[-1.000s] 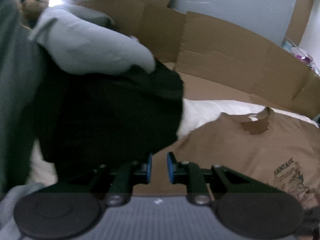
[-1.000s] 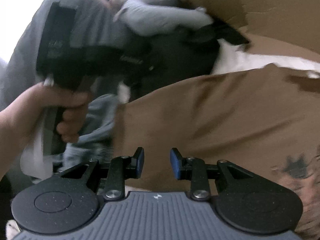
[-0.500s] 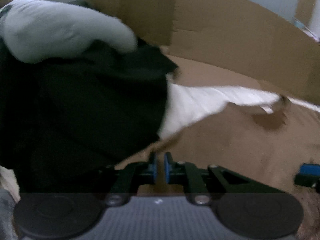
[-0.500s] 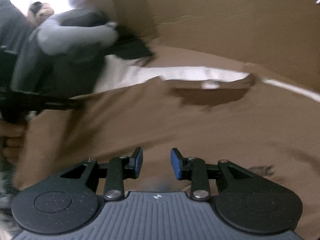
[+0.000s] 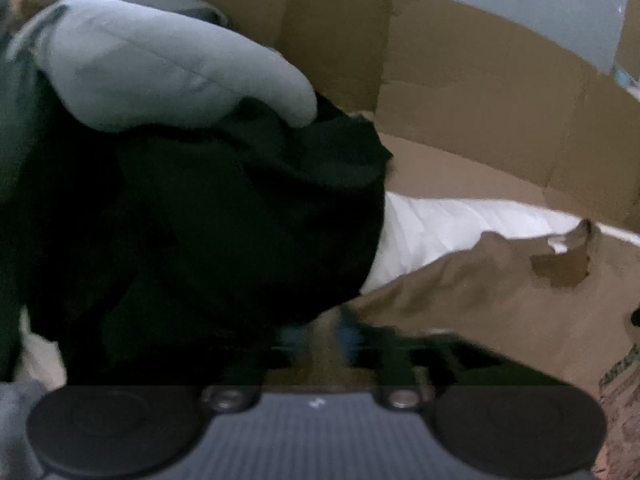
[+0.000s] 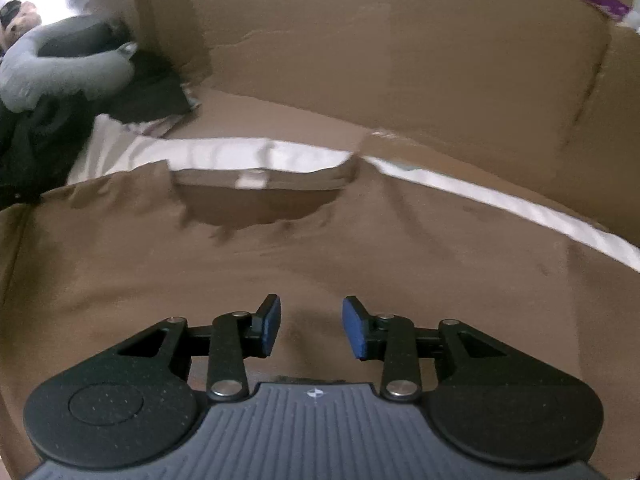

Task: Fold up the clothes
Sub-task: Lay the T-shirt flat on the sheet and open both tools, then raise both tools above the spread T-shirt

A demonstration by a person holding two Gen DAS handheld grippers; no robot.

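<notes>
One brown shirt (image 6: 320,248), soft and light, is spread flat; its collar at 12 o'clock suits gripping. Left claw (image 5: 320,336) and right claw (image 6: 311,328) are opening, empty.

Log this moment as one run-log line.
stage: laying out brown shirt | left tool: opening, blurred, at shirt edge | right tool: opening, empty, over shirt | black garment: left side

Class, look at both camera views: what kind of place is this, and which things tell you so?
Probably a home room set up for folding clothes: a brown shirt lies spread on a white sheet, cardboard panels stand behind it, and a heap of dark clothes sits beside it.
</notes>
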